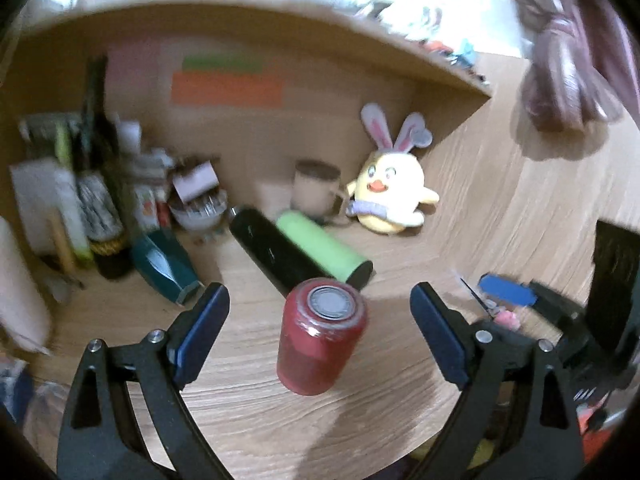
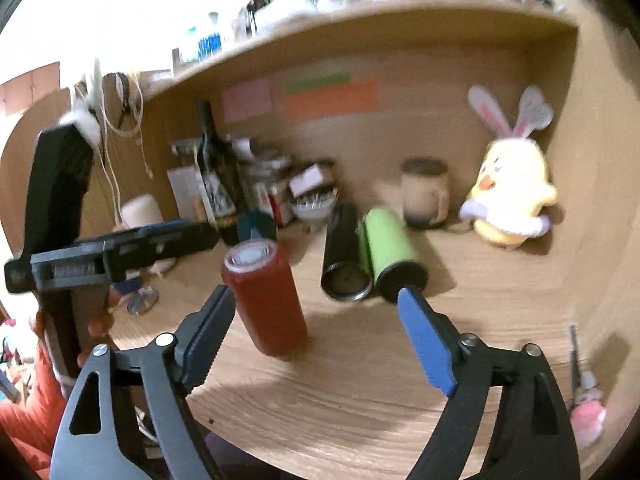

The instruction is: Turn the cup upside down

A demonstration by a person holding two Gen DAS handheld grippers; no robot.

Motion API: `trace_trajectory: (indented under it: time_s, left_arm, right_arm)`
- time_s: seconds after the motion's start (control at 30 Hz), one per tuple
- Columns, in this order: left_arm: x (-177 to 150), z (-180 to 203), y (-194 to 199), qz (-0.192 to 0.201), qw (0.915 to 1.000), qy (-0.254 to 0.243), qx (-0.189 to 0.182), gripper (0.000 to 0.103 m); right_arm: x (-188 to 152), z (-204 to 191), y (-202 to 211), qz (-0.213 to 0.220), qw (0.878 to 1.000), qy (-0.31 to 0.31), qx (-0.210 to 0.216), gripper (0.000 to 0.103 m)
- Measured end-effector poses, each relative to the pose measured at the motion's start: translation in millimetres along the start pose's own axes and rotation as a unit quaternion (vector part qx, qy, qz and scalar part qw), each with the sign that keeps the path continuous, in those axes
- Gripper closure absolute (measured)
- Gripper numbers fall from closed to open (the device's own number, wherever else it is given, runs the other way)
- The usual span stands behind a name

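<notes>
Red cup [image 1: 322,338] standing centre frame, untouched; both grippers, left [image 1: 320,332] & right [image 2: 316,340], spread wide. Could tip or roll w/ off-centre pinch

This looks like a home, most likely a bedroom or study corner, with a wood-grain desk [image 2: 360,400] set under an overhead shelf [image 2: 360,28] crowded with small bottles and knick-knacks. At the back right corner of the desk sits a yellow plush chick with rabbit ears [image 2: 508,196], beside a beige mug [image 2: 426,196]. 3 paper notes, pink [image 2: 246,100], green [image 2: 320,80] and orange [image 2: 332,100], are stuck to the back panel. The back left corner holds a dark wine bottle [image 2: 214,168], boxes and jars. 2 flasks, black [image 2: 344,256] and green [image 2: 394,252], lie near the middle.
</notes>
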State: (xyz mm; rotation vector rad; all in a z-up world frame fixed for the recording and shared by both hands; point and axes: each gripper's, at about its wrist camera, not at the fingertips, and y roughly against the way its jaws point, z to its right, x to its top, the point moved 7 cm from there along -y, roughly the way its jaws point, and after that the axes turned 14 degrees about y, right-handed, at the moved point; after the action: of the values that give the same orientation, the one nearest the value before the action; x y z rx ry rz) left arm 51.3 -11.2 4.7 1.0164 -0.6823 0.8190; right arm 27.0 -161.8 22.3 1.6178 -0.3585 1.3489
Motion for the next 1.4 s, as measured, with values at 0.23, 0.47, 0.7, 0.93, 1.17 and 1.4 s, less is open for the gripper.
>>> trace_trajectory:
  time_s: [0.23,0.47,0.7,0.93,1.17,1.4]
  left_arm:
    - [-17.4,32.6,66.3,0.102,0.9926,-0.044,0.049,0.001]
    - [-40.6,52.3,104.9,0.130,0.9891,-0.038,0.059,0.000]
    - [-49.6,55.0,123.4,0.146,0.9864,-0.030,0.070,0.000]
    - [-48.6,50.2,122.6,0.144,0.9870,-0.024,0.067,0.000]
    - [-46.6,48.2,116.9,0.142,0.9869,-0.024,0.072,0.000]
    - [-45.9,48.0,115.9,0.142,0.9868,-0.026,0.074,0.000]
  right_arm:
    - [13.5,-4.6,64.0,0.064,0.996,0.014,-0.053,0.000]
    - [10.2,-10.7,99.5,0.083,0.994,0.003,-0.072,0.000]
    - [11.1,-15.2,111.8,0.094,0.993,-0.014,-0.064,0.000]
    - [12.1,-20.4,110.2,0.093,0.993,-0.005,-0.069,0.000]
    - [6.8,-19.1,104.2,0.085,0.994,-0.002,-0.066,0.000]
    - [2.7,-15.6,101.3,0.080,0.995,-0.008,-0.061,0.000]
